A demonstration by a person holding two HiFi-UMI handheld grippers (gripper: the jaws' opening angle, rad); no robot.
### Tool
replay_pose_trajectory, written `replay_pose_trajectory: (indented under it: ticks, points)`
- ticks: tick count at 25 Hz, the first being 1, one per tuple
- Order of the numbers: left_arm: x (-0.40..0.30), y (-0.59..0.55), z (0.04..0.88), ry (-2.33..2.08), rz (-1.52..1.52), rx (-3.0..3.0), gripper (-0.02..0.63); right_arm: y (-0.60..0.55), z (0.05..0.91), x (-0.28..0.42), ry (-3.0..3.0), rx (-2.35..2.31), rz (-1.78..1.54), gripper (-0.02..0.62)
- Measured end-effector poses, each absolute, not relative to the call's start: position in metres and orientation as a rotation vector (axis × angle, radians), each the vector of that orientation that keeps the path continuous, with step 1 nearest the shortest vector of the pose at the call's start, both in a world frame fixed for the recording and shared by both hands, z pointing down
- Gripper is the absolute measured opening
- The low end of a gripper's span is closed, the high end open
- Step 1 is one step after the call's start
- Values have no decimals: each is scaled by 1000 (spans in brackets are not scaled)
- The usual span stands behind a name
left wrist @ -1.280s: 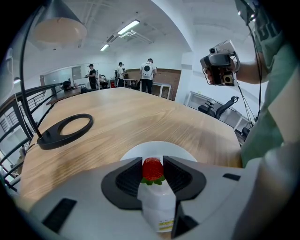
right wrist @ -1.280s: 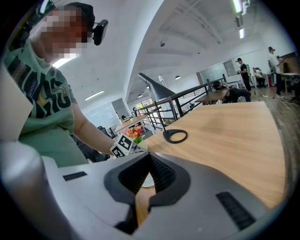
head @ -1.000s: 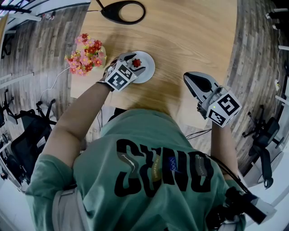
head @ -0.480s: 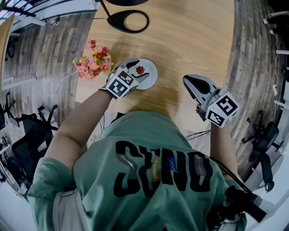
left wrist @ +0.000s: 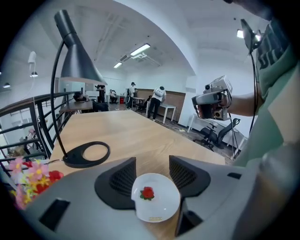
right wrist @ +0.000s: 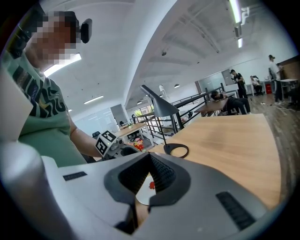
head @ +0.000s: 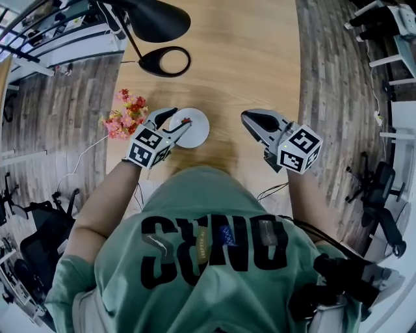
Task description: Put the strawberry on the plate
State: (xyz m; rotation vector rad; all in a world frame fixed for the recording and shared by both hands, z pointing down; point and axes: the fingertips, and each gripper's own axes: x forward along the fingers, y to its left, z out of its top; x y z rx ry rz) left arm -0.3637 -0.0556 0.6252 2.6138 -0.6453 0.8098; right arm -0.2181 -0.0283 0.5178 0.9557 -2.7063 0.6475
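The red strawberry (head: 186, 120) lies on the small white plate (head: 197, 132) on the wooden table. My left gripper (head: 174, 121) hangs above the plate's near-left side, open. Its jaws have just been closing a little, with nothing between them. In the left gripper view the strawberry (left wrist: 147, 193) and plate (left wrist: 161, 208) show below the gap between the jaws. My right gripper (head: 247, 119) hovers to the right of the plate, shut and empty. Past its jaws in the right gripper view I see the plate (right wrist: 142, 198) and the strawberry (right wrist: 151, 185).
A black desk lamp stands behind the plate, its ring base (head: 164, 62) on the table and its shade (head: 156, 19) overhead. A bunch of pink and red flowers (head: 123, 118) sits at the table's left edge. Bare tabletop (head: 260, 58) stretches beyond.
The left gripper has lifted off the plate and drawn back towards me, leaving the strawberry lying there. The right gripper has risen slightly. The head view has shifted.
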Motion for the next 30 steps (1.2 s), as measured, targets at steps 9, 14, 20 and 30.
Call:
replay_pose_trajectory:
  ticks: [9,14,20,30]
  points:
    - [-403,-63,549,-827,516,2654,113,-30,488,-216,-2715,1040,633,6]
    - [-429,-69,500,-935,342,2656,53,-25,467,-219,-2740,1061,619,6]
    - [-435,-60,468,-965,195,2655,5,-18,444,-217,-2748,1071,553,6]
    - [-422,-40,417,-884,87,2753,5,-2,389,-222,-2827,1093,428,6]
